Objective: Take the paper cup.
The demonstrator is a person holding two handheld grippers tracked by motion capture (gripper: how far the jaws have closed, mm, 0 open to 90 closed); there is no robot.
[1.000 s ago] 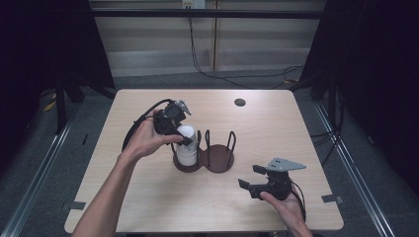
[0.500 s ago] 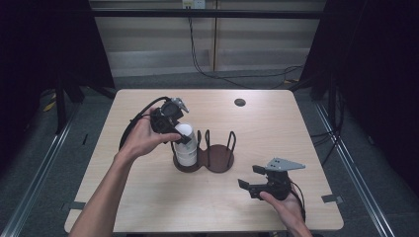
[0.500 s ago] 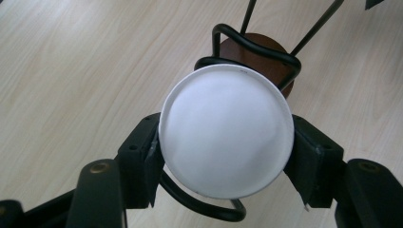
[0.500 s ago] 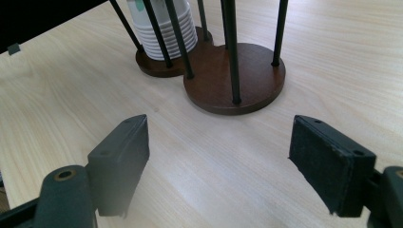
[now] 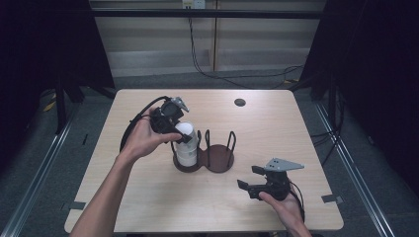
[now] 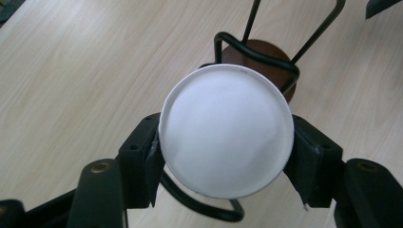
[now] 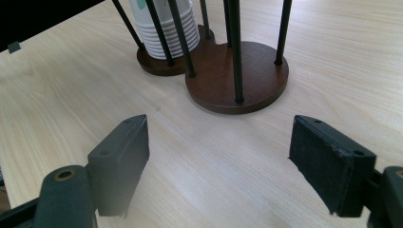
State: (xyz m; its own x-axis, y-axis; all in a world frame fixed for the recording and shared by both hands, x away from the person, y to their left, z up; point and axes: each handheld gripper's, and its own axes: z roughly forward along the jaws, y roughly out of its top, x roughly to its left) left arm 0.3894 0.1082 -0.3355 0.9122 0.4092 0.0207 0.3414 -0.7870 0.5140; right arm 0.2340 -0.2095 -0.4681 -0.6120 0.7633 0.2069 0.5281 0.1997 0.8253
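A stack of white paper cups (image 5: 187, 150) stands upside down in the left ring of a dark wire cup holder (image 5: 220, 159) on a brown double base. My left gripper (image 5: 182, 131) reaches in from the left and is shut on the top cup. In the left gripper view, the round white cup (image 6: 225, 128) sits between both pads, with the left gripper (image 6: 228, 153) squeezing its sides above the holder's wire loop (image 6: 256, 52). My right gripper (image 5: 248, 177) rests open near the table's front right, its jaws pointing at the holder. The right gripper (image 7: 221, 159) has nothing between its pads, and beyond it are the holder base (image 7: 247, 71) and the cup stack (image 7: 166, 28).
The right ring of the holder (image 5: 221, 157) holds no cups. A small dark round disc (image 5: 240, 102) lies at the far side of the wooden table (image 5: 296, 133). Black cables trail from both grippers. Dark floor and rails surround the table.
The left hand has shifted slightly left while keeping its hold on the top cup. The right hand and gripper have not moved.
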